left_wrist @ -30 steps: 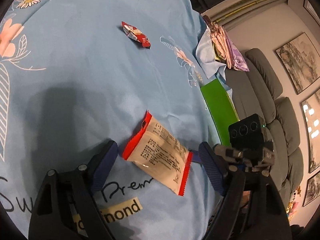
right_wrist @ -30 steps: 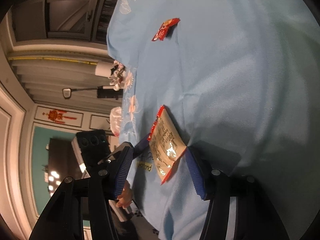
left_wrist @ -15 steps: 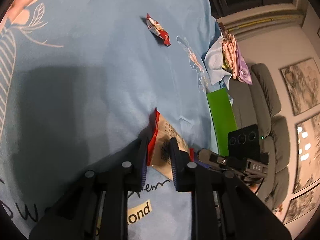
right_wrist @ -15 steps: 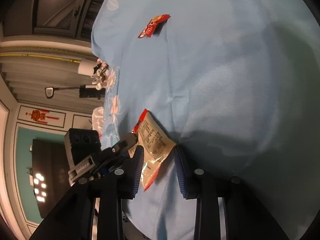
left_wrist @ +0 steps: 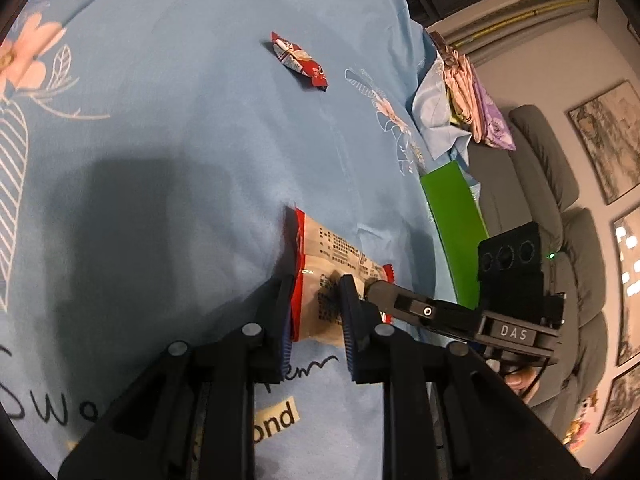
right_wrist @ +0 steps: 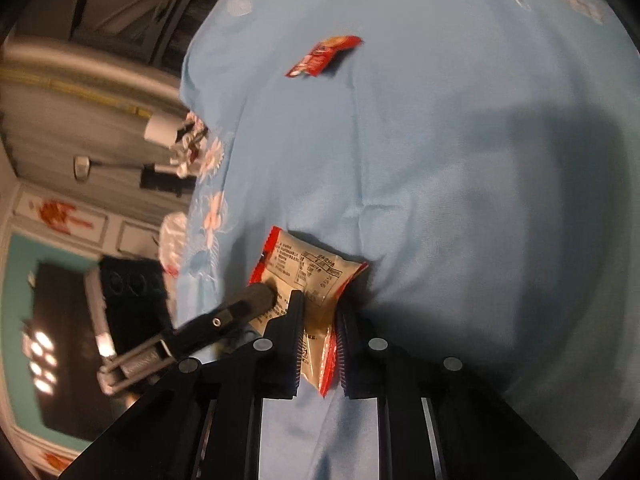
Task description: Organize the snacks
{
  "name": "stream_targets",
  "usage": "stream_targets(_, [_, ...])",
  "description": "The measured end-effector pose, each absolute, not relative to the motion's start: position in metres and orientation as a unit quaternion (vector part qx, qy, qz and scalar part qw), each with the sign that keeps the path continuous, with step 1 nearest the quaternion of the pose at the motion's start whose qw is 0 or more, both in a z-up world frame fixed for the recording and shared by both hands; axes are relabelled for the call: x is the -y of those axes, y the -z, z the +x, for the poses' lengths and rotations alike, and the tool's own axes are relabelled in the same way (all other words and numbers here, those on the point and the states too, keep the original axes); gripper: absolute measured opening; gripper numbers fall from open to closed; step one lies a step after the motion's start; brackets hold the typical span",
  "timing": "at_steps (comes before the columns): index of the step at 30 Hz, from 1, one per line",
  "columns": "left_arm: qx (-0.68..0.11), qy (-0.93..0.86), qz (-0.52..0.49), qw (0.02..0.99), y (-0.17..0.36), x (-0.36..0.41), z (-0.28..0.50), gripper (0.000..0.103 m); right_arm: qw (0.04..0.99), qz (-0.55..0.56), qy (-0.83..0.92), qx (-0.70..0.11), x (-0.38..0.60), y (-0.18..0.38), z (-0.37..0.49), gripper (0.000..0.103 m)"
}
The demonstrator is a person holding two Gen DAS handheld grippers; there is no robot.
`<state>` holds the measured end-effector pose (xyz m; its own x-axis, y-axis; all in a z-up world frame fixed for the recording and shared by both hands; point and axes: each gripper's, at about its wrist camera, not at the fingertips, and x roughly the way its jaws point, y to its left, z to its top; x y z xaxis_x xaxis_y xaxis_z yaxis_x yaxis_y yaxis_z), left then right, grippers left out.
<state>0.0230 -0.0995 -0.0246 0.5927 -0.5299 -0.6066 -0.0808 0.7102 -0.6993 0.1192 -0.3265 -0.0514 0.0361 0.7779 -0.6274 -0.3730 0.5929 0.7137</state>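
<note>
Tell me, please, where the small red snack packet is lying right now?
The small red snack packet lies alone on the blue tablecloth, far beyond the clamped beige packet, toward the cloth's far edge.

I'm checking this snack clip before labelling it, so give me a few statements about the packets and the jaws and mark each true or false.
1. Both grippers, left gripper and right gripper, have their jaws shut on the beige packet. True.
2. The small red packet lies inside the green box. False: it lies alone on the blue cloth.
3. The beige packet has red end seals. True.
4. The right gripper's jaws are wide open. False: they pinch the packet.
</note>
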Motion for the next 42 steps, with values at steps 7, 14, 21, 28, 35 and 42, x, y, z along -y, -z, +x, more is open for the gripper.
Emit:
stream_targets(7, [-0.422,0.135,-0.272,0.854,-0.003,0.134,0.019,0.022,0.705,0.191,-0.422,-0.537,0.342,0.034,0.122,0.016])
stream_targets(14, [-0.399,0.161,-0.239,0.871,-0.031,0.175,0.038,0.022,0.741,0.196,-0.408,-0.496,0.382,0.002,0.119,0.016])
stream_targets(21, [-0.37,0.198,-0.174,0.891,-0.086,0.25,0.066,0.022,0.782,0.218,-0.403,-0.423,0.447,-0.048,0.116,0.016])
stream_targets(28, [-0.387,0.237,-0.11,0.884,-0.083,0.357,0.11,0.022,0.807,0.289,-0.332,-0.394,0.552,-0.054,0.132,0.016])
stream_targets(35, [-0.401,0.256,-0.093,0.874,-0.073,0.428,0.145,0.023,0.833,0.318,-0.243,-0.381,0.616,-0.042,0.133,0.016])
stream_targets(42, [-0.397,0.268,-0.12,0.869,-0.076,0.44,0.156,0.024,0.819,0.381,-0.244,-0.354,0.653,-0.032,0.13,0.016])
